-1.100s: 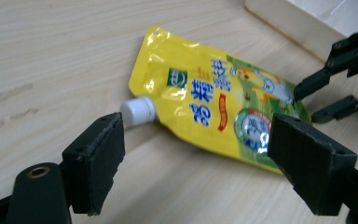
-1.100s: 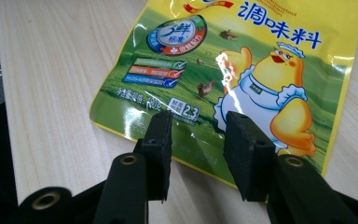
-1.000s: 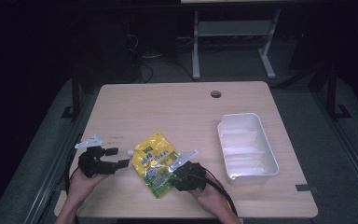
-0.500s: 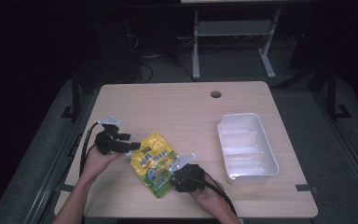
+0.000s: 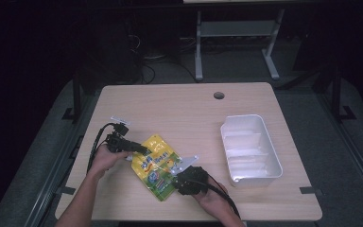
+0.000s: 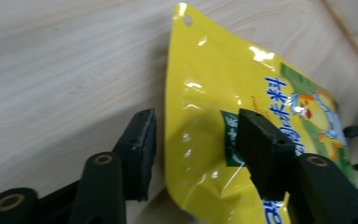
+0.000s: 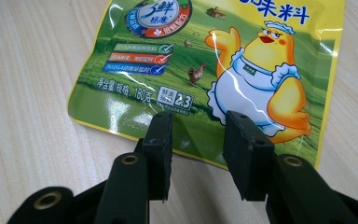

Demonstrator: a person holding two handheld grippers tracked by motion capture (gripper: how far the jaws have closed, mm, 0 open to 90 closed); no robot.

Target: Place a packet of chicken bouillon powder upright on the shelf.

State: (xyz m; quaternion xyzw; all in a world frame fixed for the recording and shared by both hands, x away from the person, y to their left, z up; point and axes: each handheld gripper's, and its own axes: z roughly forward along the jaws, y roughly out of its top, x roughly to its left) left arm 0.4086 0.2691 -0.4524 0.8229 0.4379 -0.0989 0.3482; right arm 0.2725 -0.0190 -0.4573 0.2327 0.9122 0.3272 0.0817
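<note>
A glossy yellow-and-green seasoning pouch (image 5: 157,165), printed with a cartoon chicken in a white apron and blue lettering, lies flat near the front of the pale wooden table (image 5: 184,109), well apart from the white divided tray (image 5: 250,149) at its right. The left gripper (image 5: 134,148) straddles the pouch's plain yellow top corner, its jaws just now closing with that edge between them, one pad not yet touching. The right gripper (image 5: 178,176) sits at the pouch's bottom edge, jaws half open, gripping nothing.
</note>
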